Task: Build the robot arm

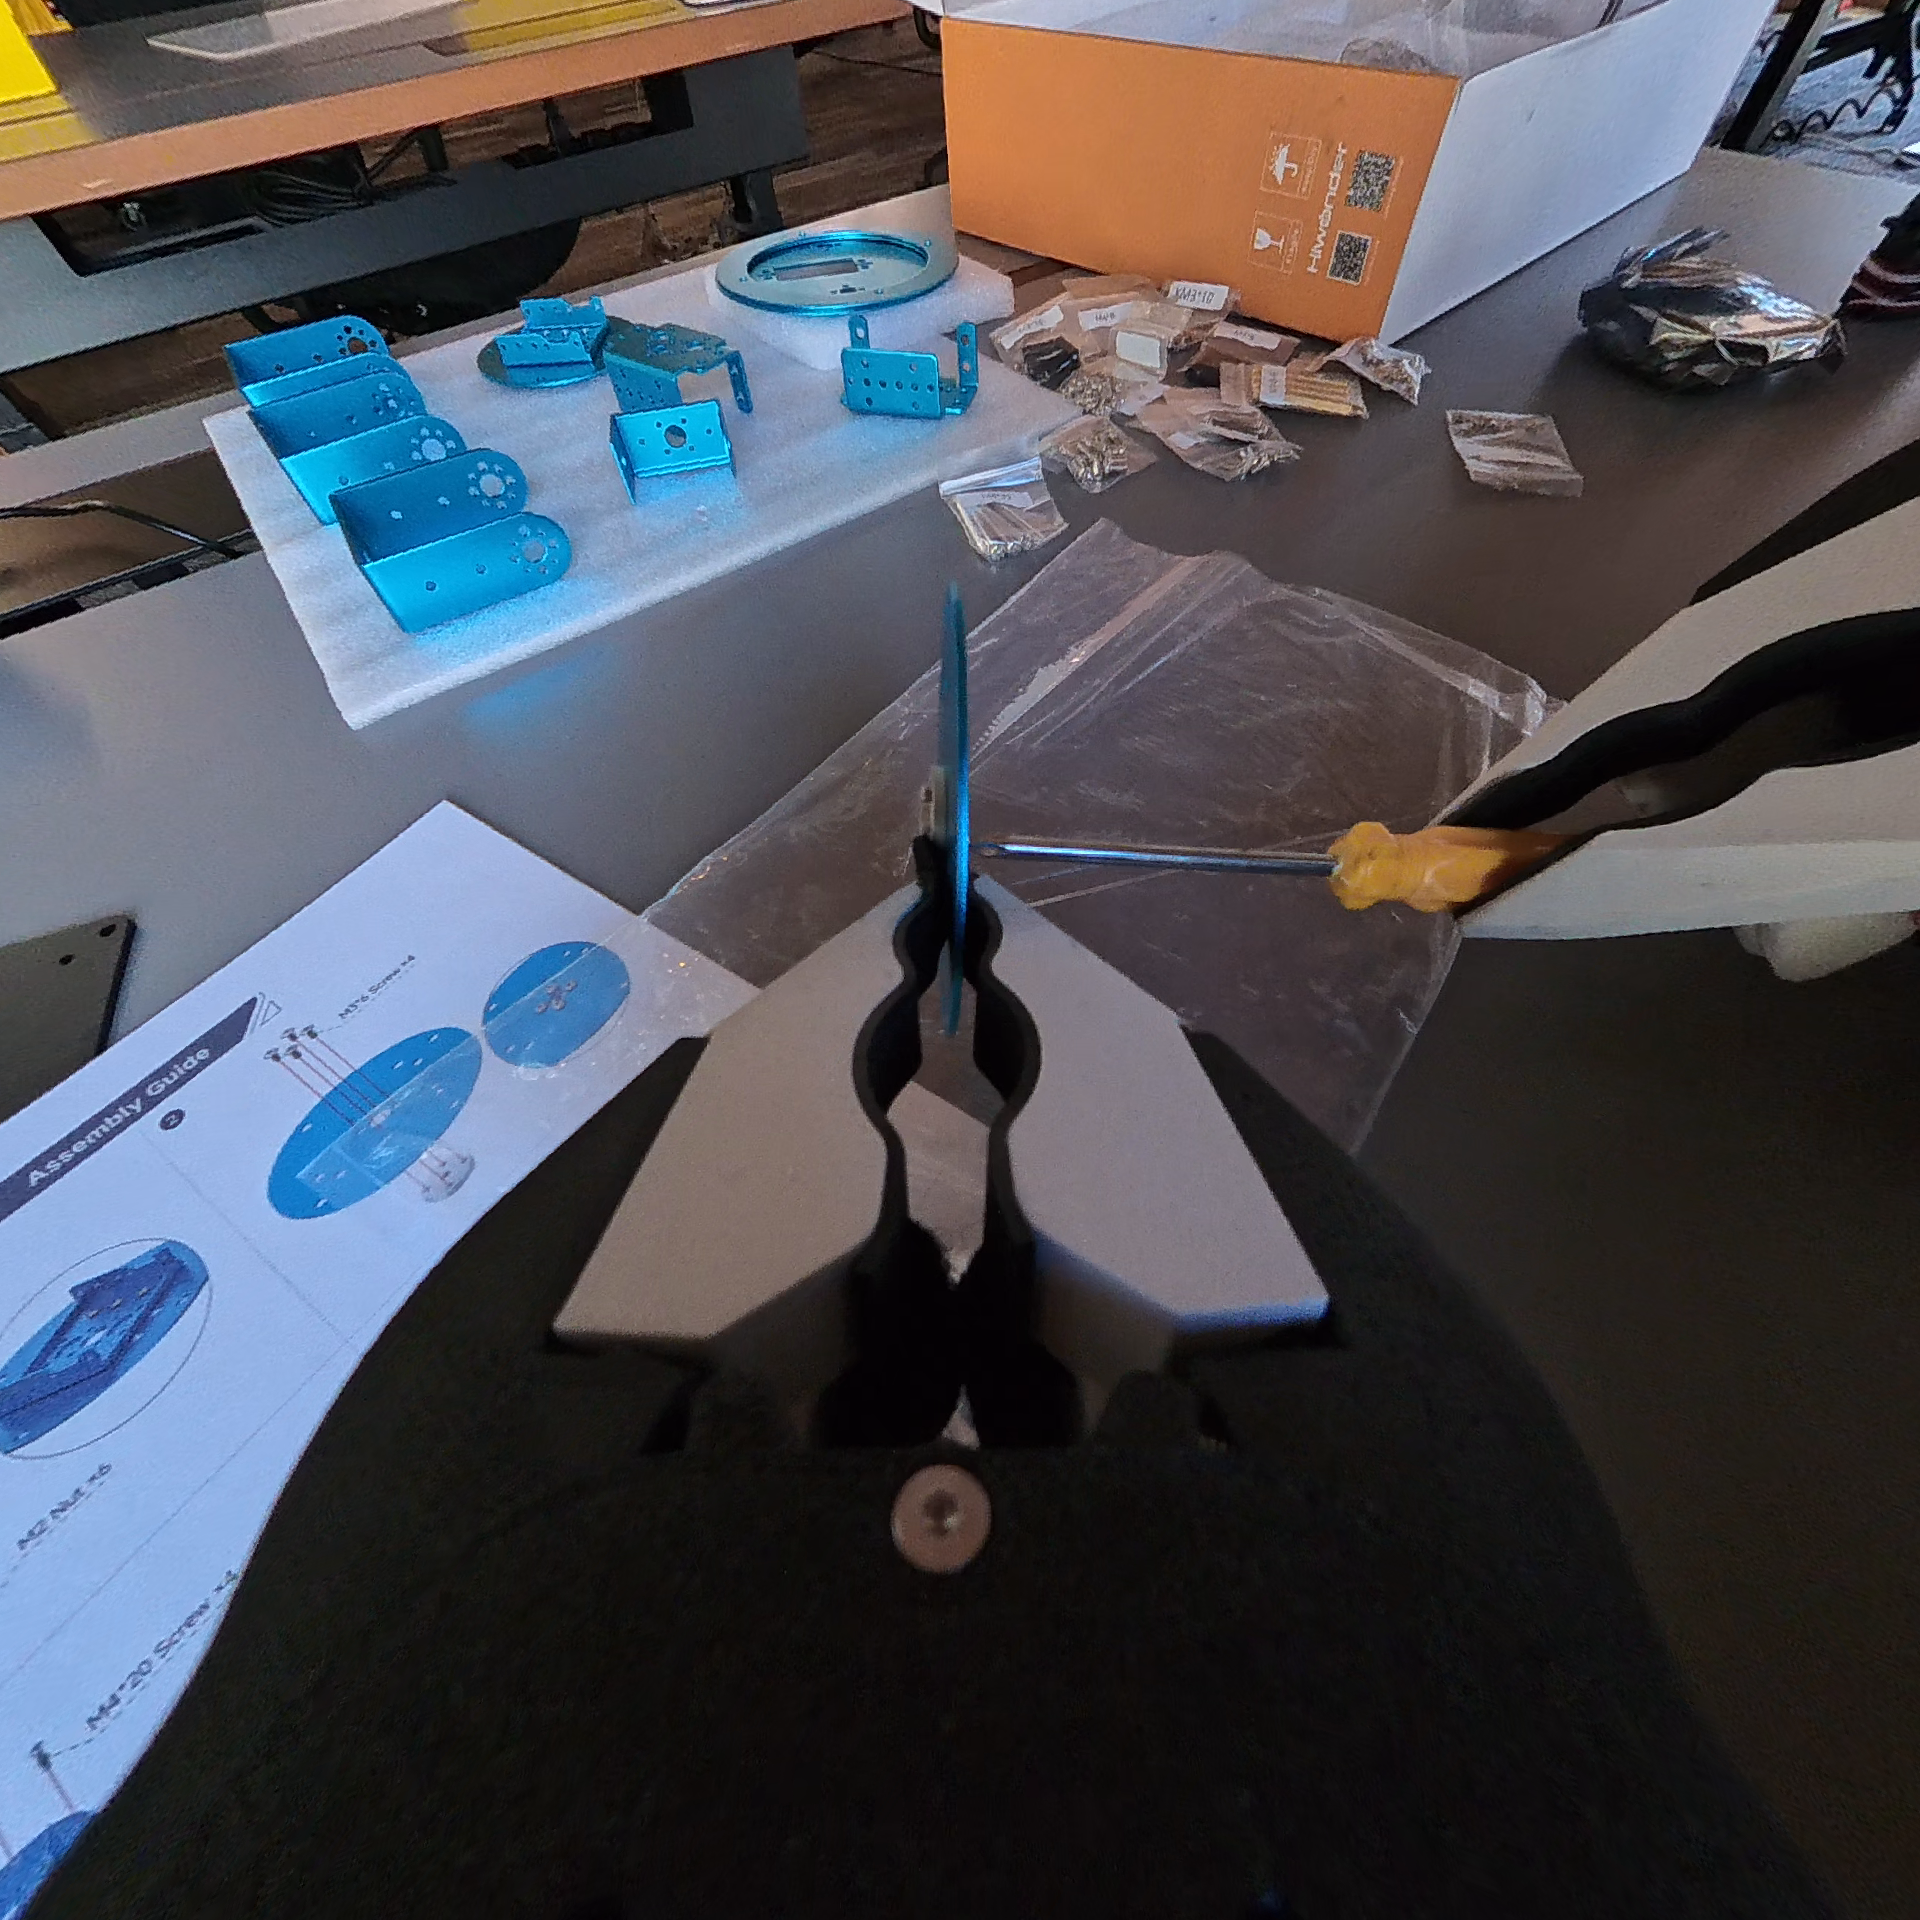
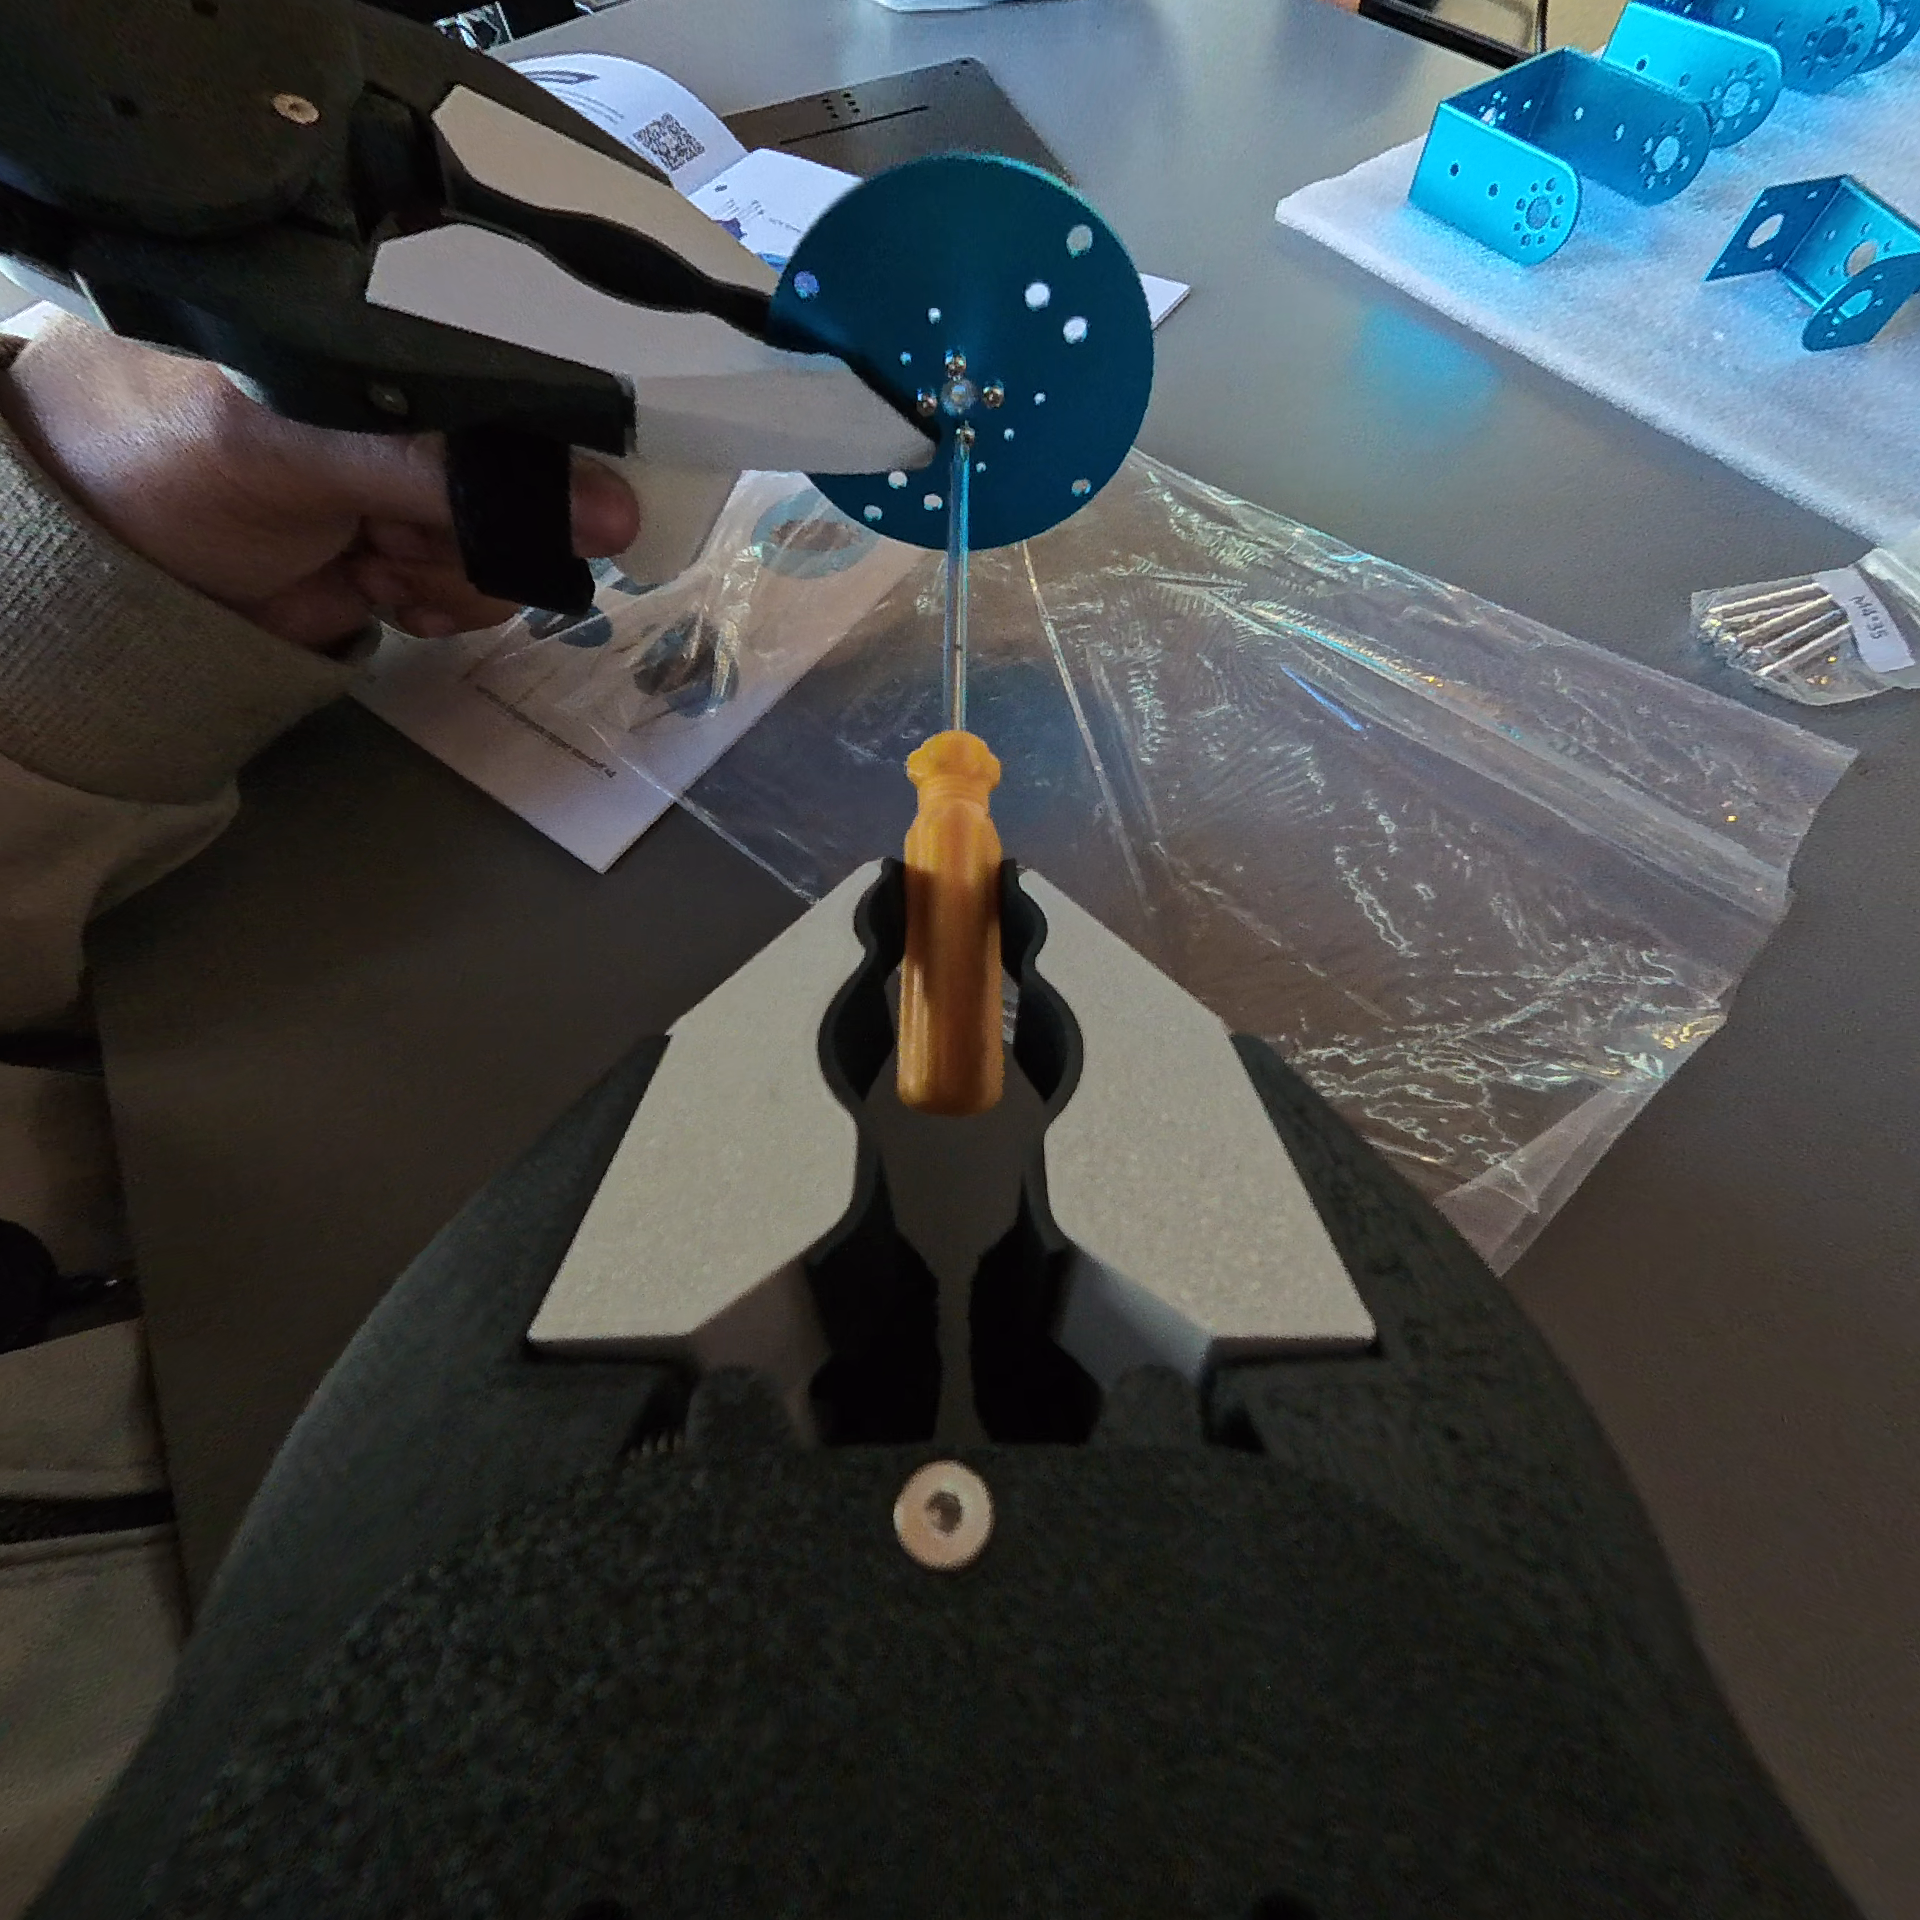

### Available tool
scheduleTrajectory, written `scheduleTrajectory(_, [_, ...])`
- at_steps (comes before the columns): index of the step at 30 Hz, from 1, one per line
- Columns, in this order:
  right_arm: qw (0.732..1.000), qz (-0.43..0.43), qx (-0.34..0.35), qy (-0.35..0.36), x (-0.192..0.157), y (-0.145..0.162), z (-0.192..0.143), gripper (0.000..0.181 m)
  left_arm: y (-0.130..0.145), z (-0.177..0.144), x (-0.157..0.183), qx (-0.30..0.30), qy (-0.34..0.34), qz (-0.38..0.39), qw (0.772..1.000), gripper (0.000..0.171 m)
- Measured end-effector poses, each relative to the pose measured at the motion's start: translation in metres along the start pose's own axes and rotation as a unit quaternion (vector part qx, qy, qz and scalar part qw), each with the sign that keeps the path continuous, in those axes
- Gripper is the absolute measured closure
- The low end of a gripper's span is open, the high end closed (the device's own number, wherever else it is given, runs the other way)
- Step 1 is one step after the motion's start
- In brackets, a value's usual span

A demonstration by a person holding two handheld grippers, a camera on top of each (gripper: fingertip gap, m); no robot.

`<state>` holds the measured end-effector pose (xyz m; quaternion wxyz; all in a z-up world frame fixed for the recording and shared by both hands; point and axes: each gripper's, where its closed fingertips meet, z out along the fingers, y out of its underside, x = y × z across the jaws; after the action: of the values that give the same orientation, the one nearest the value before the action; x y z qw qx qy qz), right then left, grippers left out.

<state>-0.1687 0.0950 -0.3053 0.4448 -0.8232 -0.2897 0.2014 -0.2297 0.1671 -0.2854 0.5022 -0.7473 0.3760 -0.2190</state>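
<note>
Jaws of left gripper (image 1: 951,914) clamp blue disc (image 2: 966,353) edge, screwdriver (image 2: 951,935) tip on disc face

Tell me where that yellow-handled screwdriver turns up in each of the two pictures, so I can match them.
Left wrist view: the screwdriver comes in from the right edge, lying level, held by the right gripper, tip at the blue disc.
Right wrist view: it stands at centre, handle between that gripper's fingers, shaft pointing up to the disc's middle.
Shared landmark: the clear plastic bag on the table under it.
</note>
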Motion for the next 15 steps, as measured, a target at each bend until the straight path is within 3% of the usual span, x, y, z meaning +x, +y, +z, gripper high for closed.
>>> scheduleTrajectory(7, [0.995,-0.076,-0.020,0.061,0.006,0.002,0.000,0.164,0.003,0.003,0.001,-0.014,-0.011,0.022,1.000,0.170])
scheduleTrajectory(9, [0.977,-0.172,-0.038,0.121,0.012,0.002,0.000,0.164,0.006,0.004,0.001,-0.025,-0.016,0.033,0.999,0.170])
scheduleTrajectory(12, [0.927,-0.315,-0.058,0.195,0.017,0.001,0.000,0.164,0.008,0.005,0.001,-0.041,-0.013,0.025,0.999,0.170])
scheduleTrajectory(13, [0.918,-0.336,-0.059,0.202,0.016,0.001,0.001,0.164,0.010,0.006,0.001,-0.048,-0.014,0.023,0.998,0.170])
scheduleTrajectory(15, [0.929,-0.312,-0.064,0.188,0.015,0.003,0.003,0.164,0.013,0.007,0.000,-0.055,-0.018,0.025,0.998,0.170])
